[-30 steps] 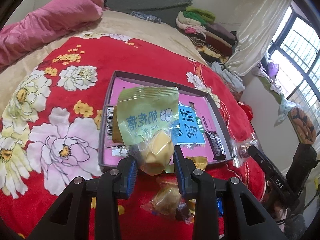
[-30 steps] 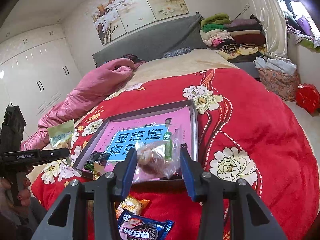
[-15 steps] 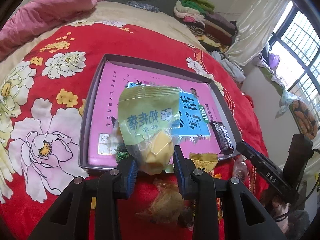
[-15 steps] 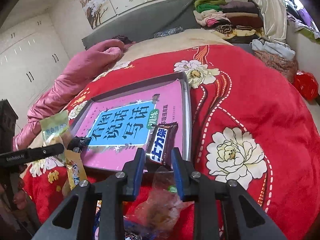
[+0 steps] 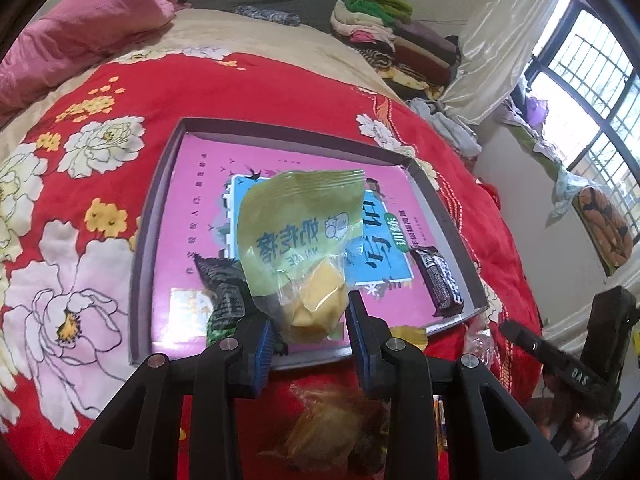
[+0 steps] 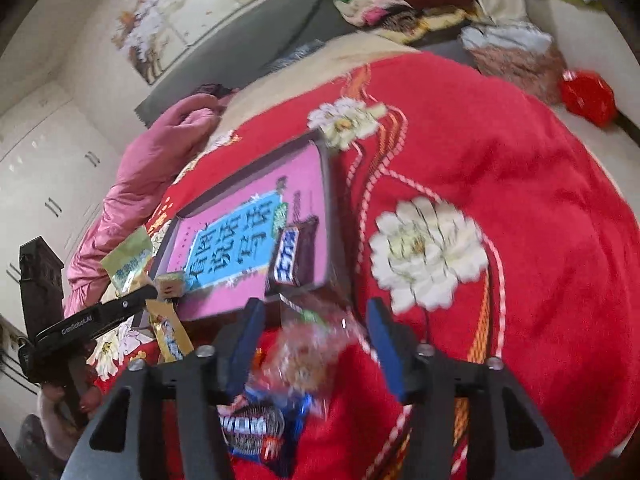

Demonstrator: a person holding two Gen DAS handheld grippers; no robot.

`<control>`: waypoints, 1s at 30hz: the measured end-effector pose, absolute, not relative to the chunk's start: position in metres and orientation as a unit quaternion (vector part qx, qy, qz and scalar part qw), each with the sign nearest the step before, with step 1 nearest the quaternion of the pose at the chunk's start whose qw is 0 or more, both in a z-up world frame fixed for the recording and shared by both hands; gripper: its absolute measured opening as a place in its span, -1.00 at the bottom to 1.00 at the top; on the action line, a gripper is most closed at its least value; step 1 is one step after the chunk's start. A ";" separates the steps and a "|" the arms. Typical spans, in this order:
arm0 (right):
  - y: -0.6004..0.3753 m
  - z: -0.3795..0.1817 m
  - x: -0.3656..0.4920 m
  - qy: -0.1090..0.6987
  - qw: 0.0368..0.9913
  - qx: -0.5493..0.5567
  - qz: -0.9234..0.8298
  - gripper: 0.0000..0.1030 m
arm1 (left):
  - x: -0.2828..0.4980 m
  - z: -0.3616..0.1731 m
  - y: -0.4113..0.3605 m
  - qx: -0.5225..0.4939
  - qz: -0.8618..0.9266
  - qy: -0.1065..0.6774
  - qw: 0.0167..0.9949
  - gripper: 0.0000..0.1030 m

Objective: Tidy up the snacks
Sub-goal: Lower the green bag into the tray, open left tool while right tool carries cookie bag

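L gripper (image 5: 310,334) clamped on green packet (image 5: 302,232): pads pinch the clear lower end w/ the yellow piece inside, green top stands up toward 12 o'clock. Packet held above the tray (image 5: 158,216), over its near edge.

Tray = shallow grey box on red floral blanket (image 5: 248,92), pink book (image 5: 200,208) lying flat inside w/ blue title panel. In tray: dark bar (image 5: 438,282) at 3 o'clock by the right wall; dark green/black wrapper (image 5: 222,288) at 9 o'clock of the L gripper, near the front edge, partly behind the packet.

Outside tray, on blanket under the L fingers: clear bag w/ brownish snack (image 5: 336,428); small yellow packet (image 5: 410,336) touching the tray's front edge at 3 o'clock of the gripper.

R gripper (image 6: 316,344) jaws apart, nothing clamped. Clear bag blurred between/below the fingers – can't tell if it touches either pad. Blue cookie pack (image 6: 260,428) on blanket at 6 o'clock under the fingers. Gold packet (image 6: 170,332) at 9 o'clock, just off the tray corner. R view heavily motion-blurred.

R view also shows the dark bar w/ blue-white label in the tray's near right corner, and the L gripper at 9 o'clock w/ green packet up.

Pink quilt (image 5: 80,36) at 11 o'clock, folded clothes (image 5: 392,36) at 1 o'clock beyond the bed.
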State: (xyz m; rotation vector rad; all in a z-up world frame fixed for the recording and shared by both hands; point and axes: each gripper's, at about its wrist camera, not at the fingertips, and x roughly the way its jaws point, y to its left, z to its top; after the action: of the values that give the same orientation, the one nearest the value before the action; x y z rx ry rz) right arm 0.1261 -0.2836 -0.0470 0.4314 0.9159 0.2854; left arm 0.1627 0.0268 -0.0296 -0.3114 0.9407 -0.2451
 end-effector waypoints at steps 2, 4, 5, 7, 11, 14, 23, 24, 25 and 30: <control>-0.282 -0.052 0.123 0.451 0.856 0.215 0.133 0.08 | 0.165 -0.031 0.025 -0.147 -0.122 0.451 0.872 -0.34; -0.277 -0.058 0.120 0.465 0.848 0.218 0.131 0.08 | 0.167 -0.033 0.022 -0.141 -0.124 0.452 0.872 -0.34; -0.272 -0.060 0.120 0.470 0.846 0.214 0.131 0.08 | 0.168 -0.035 0.021 -0.140 -0.126 0.453 0.871 -0.34; -0.263 -0.062 0.121 0.476 0.847 0.199 0.132 0.08 | 0.169 -0.036 0.021 -0.138 -0.127 0.455 0.871 -0.34; -0.252 -0.067 0.124 0.481 0.847 0.188 0.130 0.08 | 0.172 -0.040 0.019 -0.132 -0.132 0.456 0.870 -0.34; -0.246 -0.069 0.125 0.477 0.851 0.179 0.127 0.05 | 0.173 -0.040 0.020 -0.134 -0.136 0.455 0.870 -0.34; -0.242 -0.057 0.120 0.455 0.870 0.143 0.125 -0.24 | 0.173 -0.040 0.033 -0.146 -0.131 0.454 0.869 -0.34; -0.243 -0.052 0.117 0.446 0.875 0.143 0.124 -0.24 | 0.173 -0.039 0.035 -0.147 -0.131 0.453 0.869 -0.34; -0.243 -0.046 0.115 0.435 0.881 0.141 0.123 -0.24 | 0.173 -0.039 0.036 -0.148 -0.131 0.453 0.869 -0.34; -0.238 -0.021 0.117 0.395 0.902 0.116 0.130 -0.23 | 0.174 -0.040 0.042 -0.154 -0.130 0.452 0.869 -0.34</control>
State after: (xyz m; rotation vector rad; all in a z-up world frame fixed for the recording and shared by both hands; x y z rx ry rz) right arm 0.1168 -0.2384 -0.0208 0.2392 0.8174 0.2678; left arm 0.1738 0.0421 -0.0395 -0.3225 0.9462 -0.2726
